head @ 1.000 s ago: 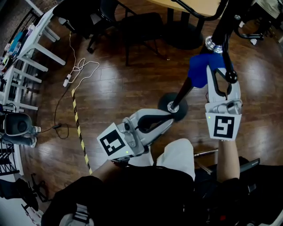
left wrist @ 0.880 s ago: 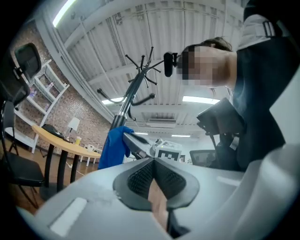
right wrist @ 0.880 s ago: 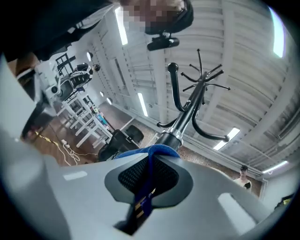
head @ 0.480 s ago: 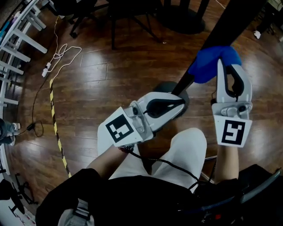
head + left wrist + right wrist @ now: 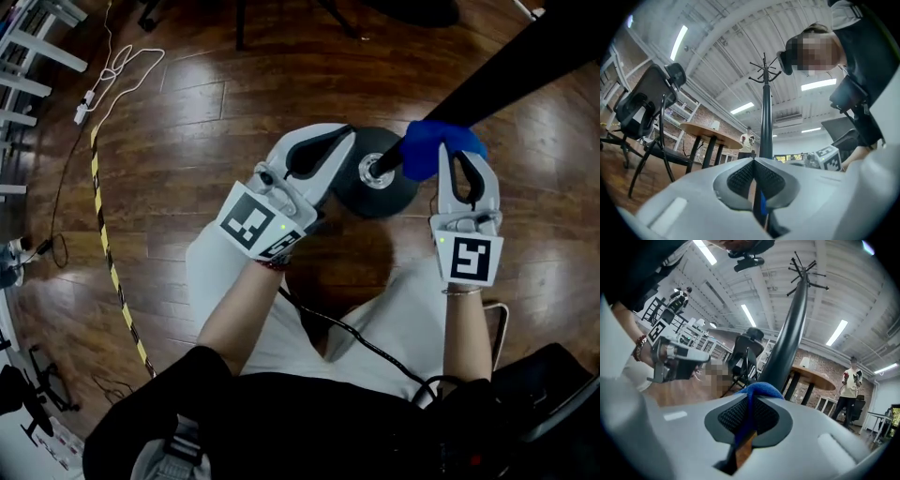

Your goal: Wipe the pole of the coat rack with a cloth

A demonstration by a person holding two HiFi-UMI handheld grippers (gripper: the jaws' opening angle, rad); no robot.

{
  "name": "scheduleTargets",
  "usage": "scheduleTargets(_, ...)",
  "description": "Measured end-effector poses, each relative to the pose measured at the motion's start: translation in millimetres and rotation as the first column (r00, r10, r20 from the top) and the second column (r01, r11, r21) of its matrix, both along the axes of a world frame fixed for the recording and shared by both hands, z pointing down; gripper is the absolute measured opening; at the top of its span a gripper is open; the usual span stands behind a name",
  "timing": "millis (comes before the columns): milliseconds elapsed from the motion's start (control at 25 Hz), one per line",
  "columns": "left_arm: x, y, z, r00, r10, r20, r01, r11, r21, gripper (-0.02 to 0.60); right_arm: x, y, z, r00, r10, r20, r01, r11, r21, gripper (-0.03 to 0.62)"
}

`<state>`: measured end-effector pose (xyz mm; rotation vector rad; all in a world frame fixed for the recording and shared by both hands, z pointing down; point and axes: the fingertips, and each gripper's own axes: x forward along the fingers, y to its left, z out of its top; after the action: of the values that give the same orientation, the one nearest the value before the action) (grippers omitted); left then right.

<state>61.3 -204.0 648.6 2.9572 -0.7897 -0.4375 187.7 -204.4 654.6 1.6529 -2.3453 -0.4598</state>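
Observation:
The coat rack's black pole slants up to the right from its round black base on the wood floor. My right gripper is shut on a blue cloth, which is bunched against the pole just above the base. In the right gripper view the cloth is pinched between the pads, with the pole right behind it. My left gripper is shut with nothing in it, at the left of the base. The pole rises beyond its closed tips.
Yellow-black tape runs along the floor at the left, beside a white cable and white rack legs. An office chair and a round wooden table stand nearby. My legs in white trousers sit below the grippers.
The right gripper has slid the blue cloth down the pole, from mid height to just above the base. The left gripper has come forward beside the base.

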Motion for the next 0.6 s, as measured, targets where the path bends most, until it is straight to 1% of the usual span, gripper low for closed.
scheduleTargets(120,-8,-7,6,1.000,-0.017,-0.022,0.017,0.999,-0.033,-0.006,7,-5,58,0.999,0.031,0.021,-0.029,0.996,-0.085,0.018)
scheduleTargets(160,-9,-8,2,1.000,-0.015,-0.025,0.014,1.000,-0.026,-0.006,8,-6,76,0.998,0.053,0.033,-0.050,0.993,-0.105,0.018)
scheduleTargets(240,-12,-7,-2,1.000,-0.016,-0.013,0.016,1.000,0.016,-0.006,4,-8,105,0.995,0.099,0.033,-0.094,0.986,-0.135,0.018)
scheduleTargets(320,-16,-2,3,1.000,-0.022,0.010,0.022,0.999,0.041,-0.006,-3,-8,128,0.992,0.122,-0.009,-0.122,0.980,-0.154,0.018)
scheduleTargets(440,-20,-1,19,0.999,-0.024,0.028,0.024,1.000,-0.005,-0.006,-13,-11,149,0.986,0.127,-0.108,-0.143,0.978,-0.153,0.018)
scheduleTargets(520,-20,-2,13,1.000,-0.020,0.011,0.020,1.000,-0.012,-0.006,-16,-14,168,0.980,0.131,-0.147,-0.157,0.970,-0.183,0.018)
scheduleTargets(600,-18,2,1,1.000,-0.007,-0.012,0.007,1.000,0.007,-0.006,-16,-15,195,0.978,0.130,-0.164,-0.169,0.954,-0.248,0.018)
